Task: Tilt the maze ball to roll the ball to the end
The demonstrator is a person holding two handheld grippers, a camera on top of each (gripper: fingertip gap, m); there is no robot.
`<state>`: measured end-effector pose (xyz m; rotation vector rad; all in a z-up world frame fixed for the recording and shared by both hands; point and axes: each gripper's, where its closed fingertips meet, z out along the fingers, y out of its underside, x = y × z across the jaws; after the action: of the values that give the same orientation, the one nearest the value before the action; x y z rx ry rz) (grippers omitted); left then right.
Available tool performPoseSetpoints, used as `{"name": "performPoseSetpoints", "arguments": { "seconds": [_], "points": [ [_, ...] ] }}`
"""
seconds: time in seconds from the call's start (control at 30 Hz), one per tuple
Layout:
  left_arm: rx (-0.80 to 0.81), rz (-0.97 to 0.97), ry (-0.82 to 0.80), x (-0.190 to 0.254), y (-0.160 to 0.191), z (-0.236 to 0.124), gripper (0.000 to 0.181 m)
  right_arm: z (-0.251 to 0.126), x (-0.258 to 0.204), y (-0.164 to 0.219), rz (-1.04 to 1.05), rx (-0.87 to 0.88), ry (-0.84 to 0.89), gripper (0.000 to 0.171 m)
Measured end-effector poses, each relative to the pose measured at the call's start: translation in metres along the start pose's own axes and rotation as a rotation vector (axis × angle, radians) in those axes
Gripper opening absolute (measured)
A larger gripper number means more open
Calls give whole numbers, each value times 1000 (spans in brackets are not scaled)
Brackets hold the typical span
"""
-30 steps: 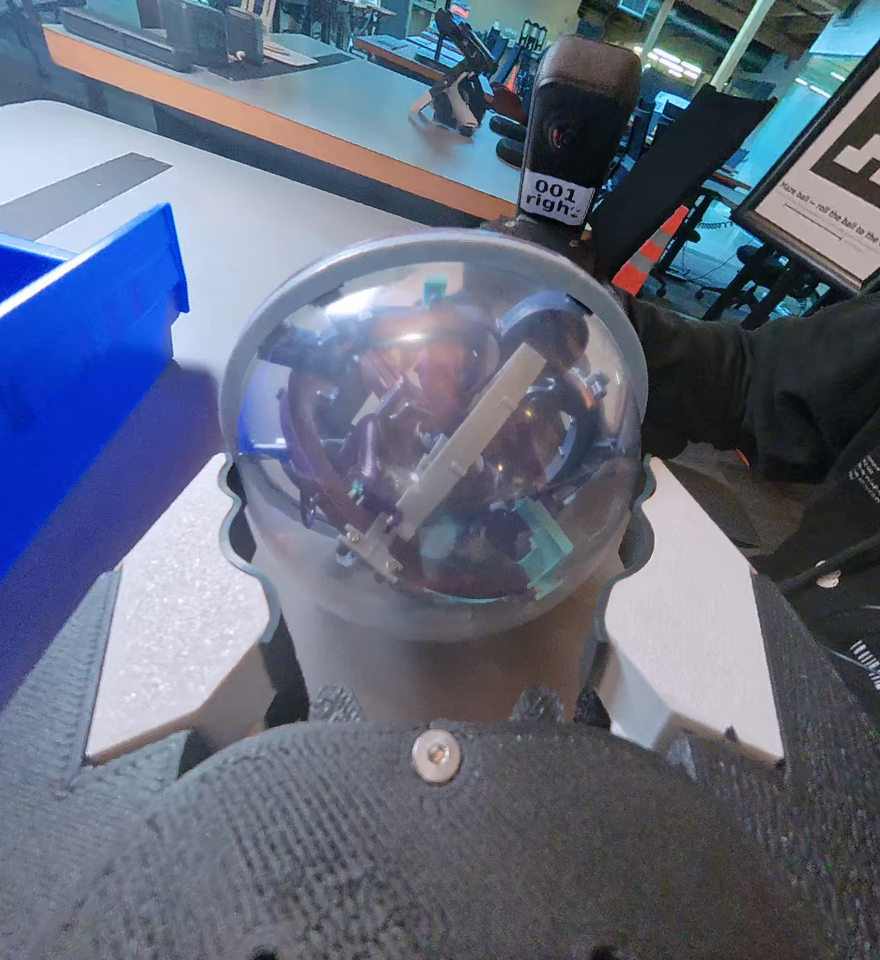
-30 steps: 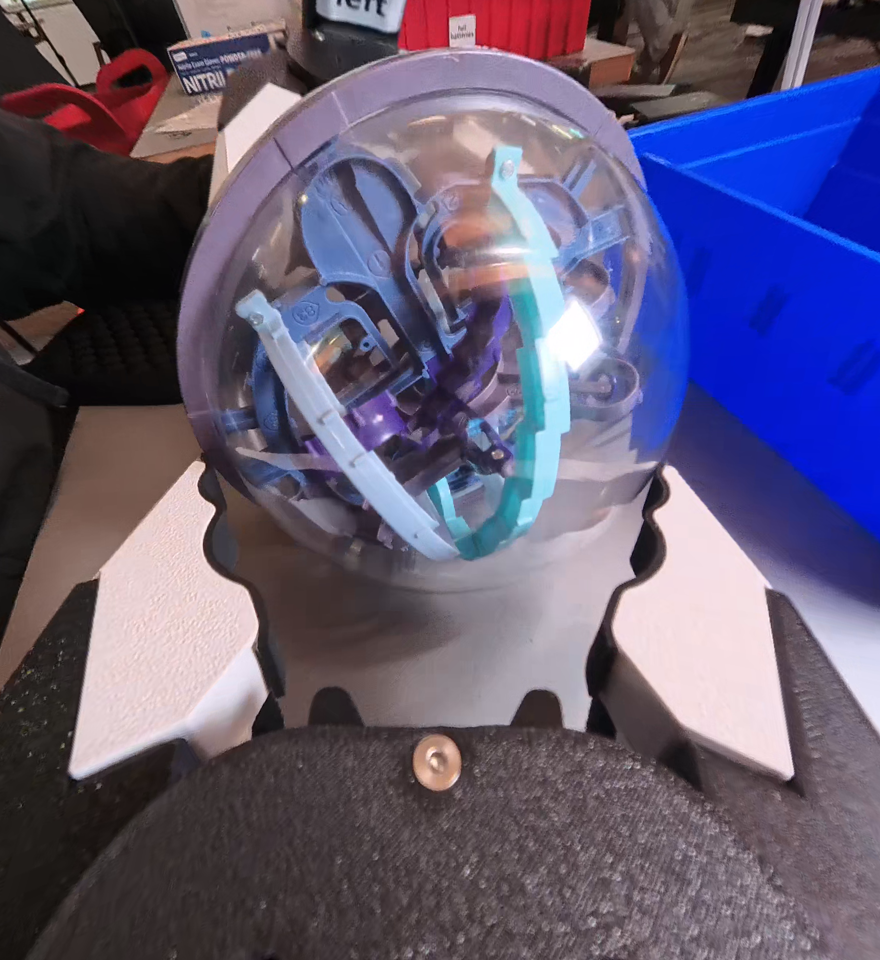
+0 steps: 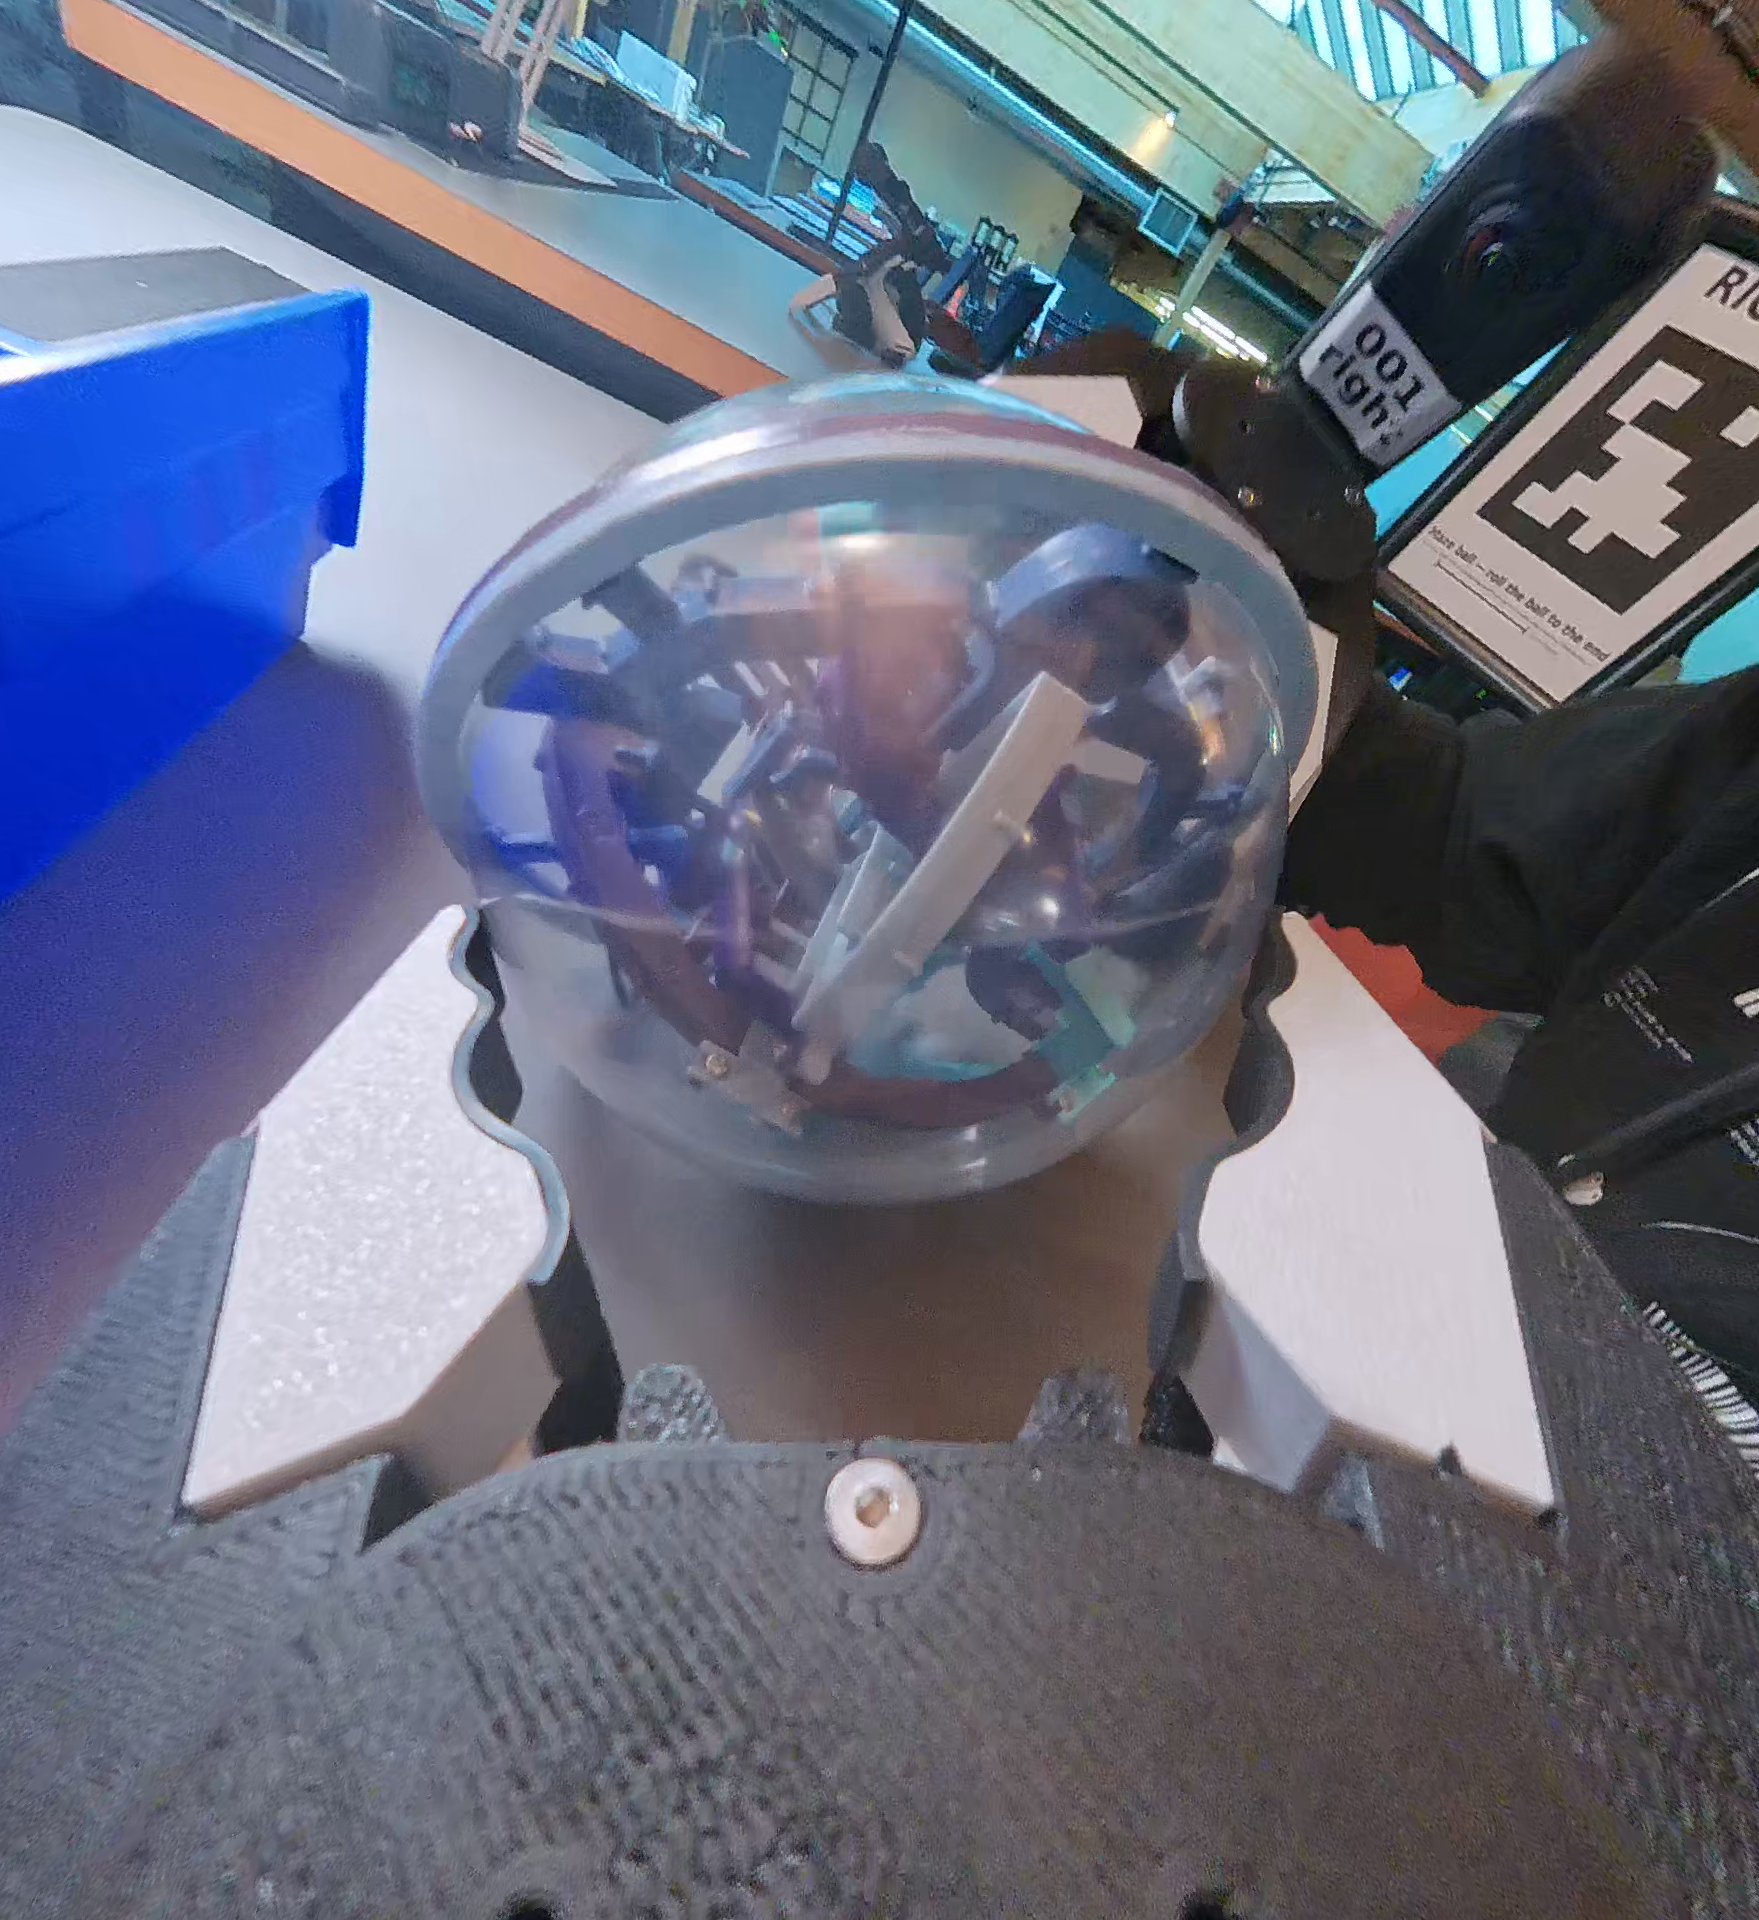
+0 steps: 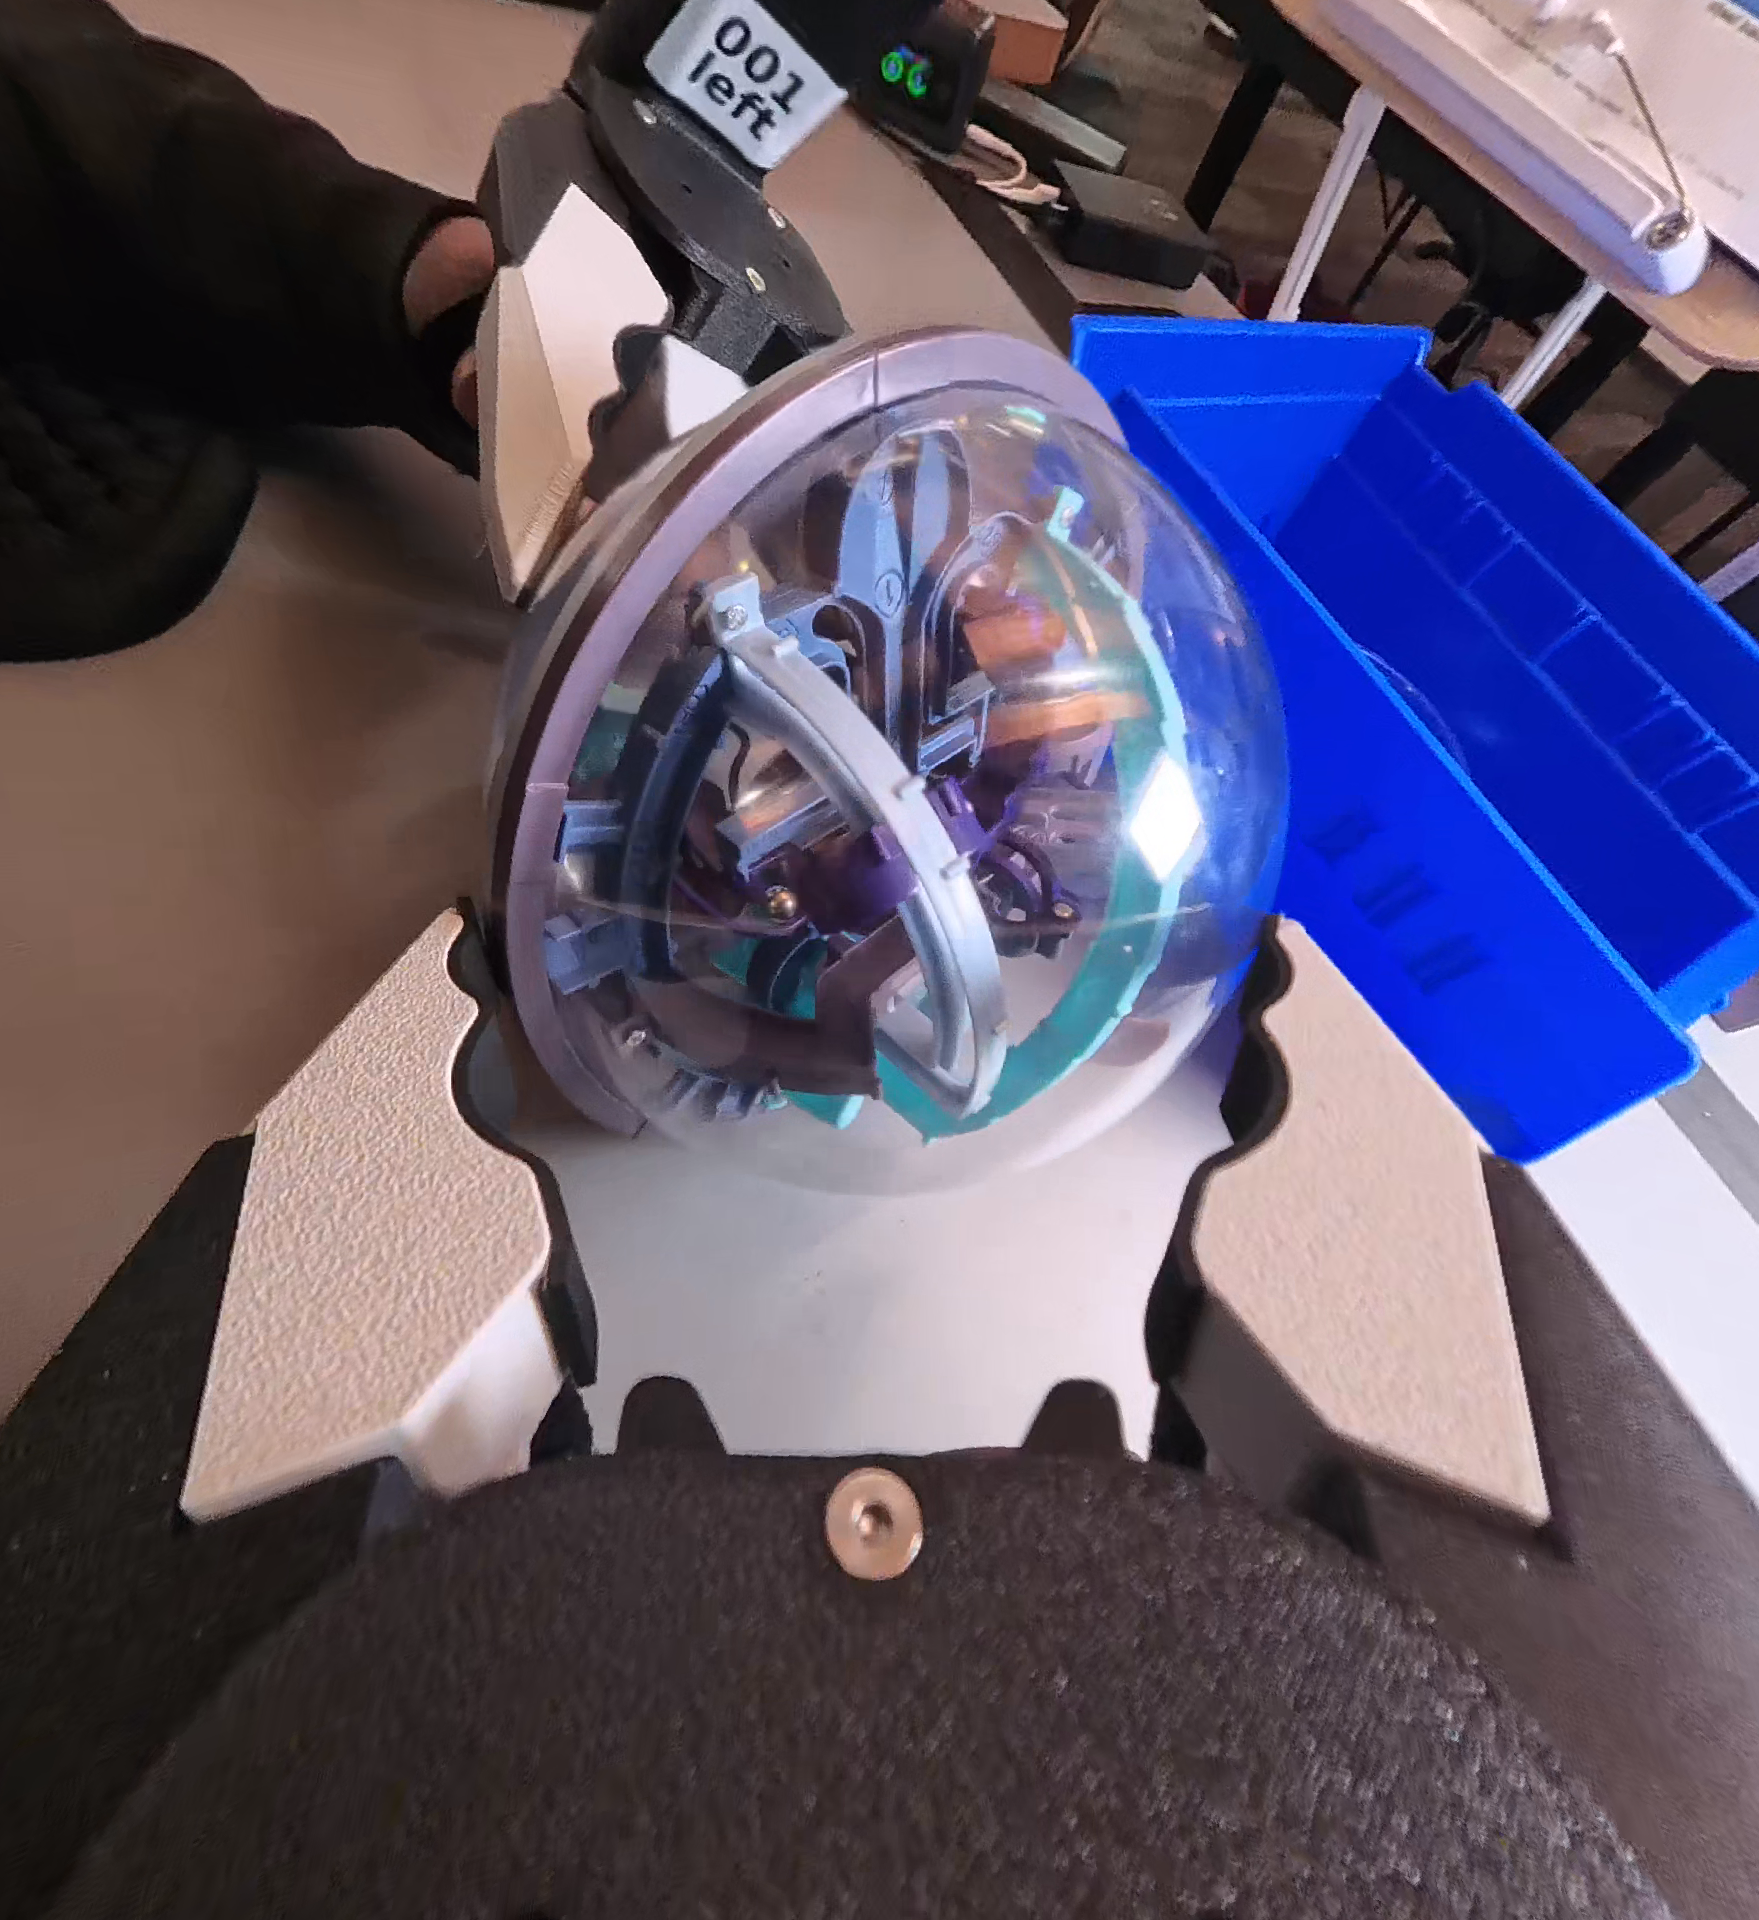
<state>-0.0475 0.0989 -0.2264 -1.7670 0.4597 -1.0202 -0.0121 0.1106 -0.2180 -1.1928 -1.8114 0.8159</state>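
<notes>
Maze ball (image 3: 859, 800), clear sphere, grey equator ring: clamped between left gripper (image 3: 870, 997) and right gripper (image 4: 870, 997), each closed on it. Small metal ball (image 4: 780, 907) on inner track. Blue bin (image 4: 1477, 748) beside.

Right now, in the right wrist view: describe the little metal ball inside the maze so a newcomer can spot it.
Start at the blue bin; left of it the clear maze ball sits between the right hand-held gripper fingers. Inside, look low and left of centre, left of the pale grey arched track. The small steel ball is the only shiny round bead among flat coloured tracks.
</notes>
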Motion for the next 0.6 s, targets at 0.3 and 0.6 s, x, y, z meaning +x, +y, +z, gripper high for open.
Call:
{"name": "performPoseSetpoints", "arguments": {
  "seconds": [0.3, 0.6],
  "points": [
    [-19, 61, -8, 0, 5, 0, 140, 2, -1, 0, -40, -30, 1, 138],
    [29, 178, -87, 5, -14, -3, 138, 3, -1, 7, 37, 63, 48, 140]
  ]
}}
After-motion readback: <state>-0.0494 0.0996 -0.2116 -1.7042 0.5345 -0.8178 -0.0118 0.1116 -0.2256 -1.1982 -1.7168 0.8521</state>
